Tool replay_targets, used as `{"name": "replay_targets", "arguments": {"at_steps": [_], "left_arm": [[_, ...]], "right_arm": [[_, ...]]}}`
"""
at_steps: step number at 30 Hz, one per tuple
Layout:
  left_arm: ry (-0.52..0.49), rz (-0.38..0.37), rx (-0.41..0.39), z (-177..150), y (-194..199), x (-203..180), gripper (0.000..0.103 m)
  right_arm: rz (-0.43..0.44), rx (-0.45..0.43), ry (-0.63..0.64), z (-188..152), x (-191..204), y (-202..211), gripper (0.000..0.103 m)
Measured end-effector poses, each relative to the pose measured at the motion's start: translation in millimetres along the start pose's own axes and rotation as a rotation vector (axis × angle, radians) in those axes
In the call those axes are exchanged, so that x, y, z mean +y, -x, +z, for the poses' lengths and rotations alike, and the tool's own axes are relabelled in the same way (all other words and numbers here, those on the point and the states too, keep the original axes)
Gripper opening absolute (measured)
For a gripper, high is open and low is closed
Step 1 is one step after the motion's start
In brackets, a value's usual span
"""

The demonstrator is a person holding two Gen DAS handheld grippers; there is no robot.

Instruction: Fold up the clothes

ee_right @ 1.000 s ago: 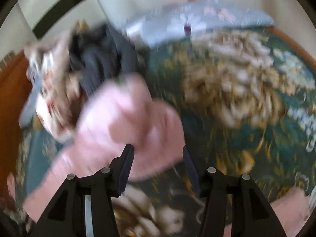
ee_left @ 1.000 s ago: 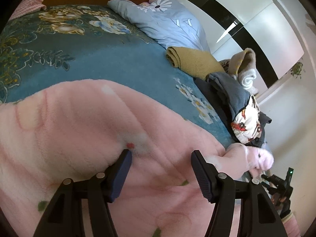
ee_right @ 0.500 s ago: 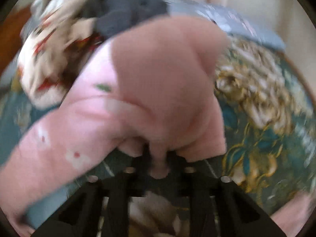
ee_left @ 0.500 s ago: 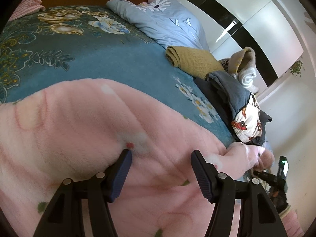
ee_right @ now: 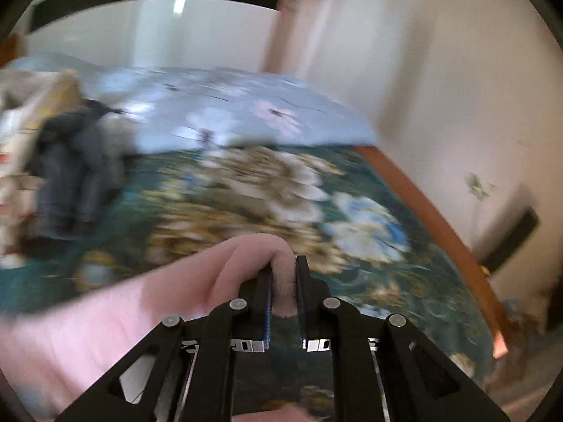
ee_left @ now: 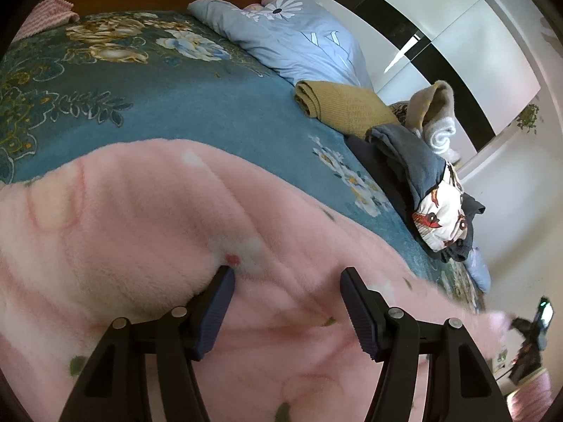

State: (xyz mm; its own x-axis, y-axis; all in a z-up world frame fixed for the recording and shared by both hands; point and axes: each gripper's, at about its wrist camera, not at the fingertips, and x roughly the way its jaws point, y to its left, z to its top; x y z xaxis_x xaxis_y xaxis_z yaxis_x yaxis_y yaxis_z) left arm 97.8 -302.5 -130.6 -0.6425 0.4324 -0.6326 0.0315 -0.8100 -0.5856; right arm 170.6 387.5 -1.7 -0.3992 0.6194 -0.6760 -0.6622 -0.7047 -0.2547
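Note:
A fluffy pink fleece garment (ee_left: pixel 147 232) lies spread over the teal floral bedspread (ee_left: pixel 176 105) and fills the lower half of the left wrist view. My left gripper (ee_left: pixel 285 274) stands open, its fingers pressed down onto the pink fleece. In the right wrist view my right gripper (ee_right: pixel 283 270) is shut on a pinched fold of the same pink garment (ee_right: pixel 105 316), which trails off to the lower left, lifted over the bedspread (ee_right: pixel 246 193). At the far right of the left wrist view the other gripper (ee_left: pixel 527 337) holds the stretched pink end.
A heap of unfolded clothes (ee_left: pixel 432 190), dark grey and printed white, sits at the bed's right edge. Beside it lie a folded mustard knit (ee_left: pixel 345 105) and a light blue duvet (ee_left: pixel 299 42). A wooden bed frame (ee_right: pixel 440 225) and white walls border the bed.
My right gripper shut on the pink garment's end and swung it away from the clothes heap toward the bed's open side. The left gripper stayed put, open on the fleece.

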Motion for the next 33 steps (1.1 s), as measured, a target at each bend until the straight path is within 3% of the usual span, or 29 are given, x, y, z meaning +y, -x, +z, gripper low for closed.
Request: {"name": "replay_targets", "arguments": {"at_steps": [3,6,9,10,12,14,16,20,26,29,31,33], "left_arm": [[0.006,-0.008,0.001,-1,1,2,0.067],[0.01,-0.015,0.002,-1,2,3,0.067],[0.012,-0.016,0.005,0,3,4,0.067],[0.014,-0.017,0.005,0,3,4,0.067],[0.024,-0.027,0.004,1,5,4,0.067],[0.042,-0.05,-0.012,3,10,7,0.067],[0.063,-0.077,-0.035,5,17,10,0.067],[0.137,-0.125,-0.083,9,34,28,0.067],[0.219,-0.113,-0.166,13,64,61,0.067],[0.26,-0.107,-0.208,15,80,77,0.067],[0.287,-0.103,-0.235,17,90,88,0.068],[0.315,-0.099,-0.263,19,100,99,0.068]], "right_arm": [[0.03,0.091,-0.103,-17,-13,-33,0.013],[0.047,0.129,-0.107,-34,-5,-43,0.014],[0.059,0.125,-0.124,-38,-5,-39,0.023],[0.07,0.121,-0.147,-38,-8,-34,0.033],[0.09,0.097,-0.213,-35,-16,-21,0.045],[0.121,0.062,-0.25,-31,-16,-7,0.045],[0.228,0.054,-0.222,-25,6,4,0.045],[0.551,0.094,-0.026,-22,112,38,0.045],[0.905,0.27,0.343,-55,319,85,0.045],[0.996,0.322,0.494,-79,402,111,0.047],[1.005,0.318,0.596,-95,442,124,0.054],[0.995,0.315,0.666,-106,469,129,0.054]]}}
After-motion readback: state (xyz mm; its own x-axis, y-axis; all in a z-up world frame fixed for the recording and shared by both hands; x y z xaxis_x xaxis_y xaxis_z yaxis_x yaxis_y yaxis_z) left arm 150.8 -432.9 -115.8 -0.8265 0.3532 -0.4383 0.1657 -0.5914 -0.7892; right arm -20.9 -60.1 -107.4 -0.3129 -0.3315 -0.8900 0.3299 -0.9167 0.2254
